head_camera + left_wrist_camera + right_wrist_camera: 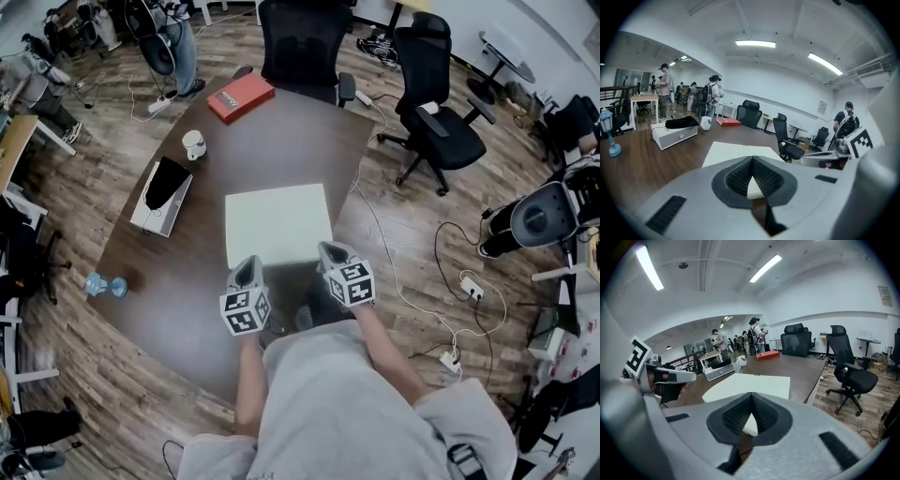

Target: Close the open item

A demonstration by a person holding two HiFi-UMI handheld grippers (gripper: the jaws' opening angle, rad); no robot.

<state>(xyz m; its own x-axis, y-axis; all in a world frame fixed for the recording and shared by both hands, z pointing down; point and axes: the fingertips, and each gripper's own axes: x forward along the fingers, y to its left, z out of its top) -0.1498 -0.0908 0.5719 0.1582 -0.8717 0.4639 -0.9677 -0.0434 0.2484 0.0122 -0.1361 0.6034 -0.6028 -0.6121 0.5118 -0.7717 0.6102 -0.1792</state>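
I see my left claw (247, 269) and right claw (331, 251) both pressed together, pinching nothing, at the near edge of the flat white box (278, 223), which lies mid-counter (281, 141).

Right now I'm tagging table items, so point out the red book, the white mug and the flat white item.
red book (241, 98), head view, middle of its cover.
white mug (194, 144), head view, its body.
flat white item (278, 223), head view, middle of its top face.
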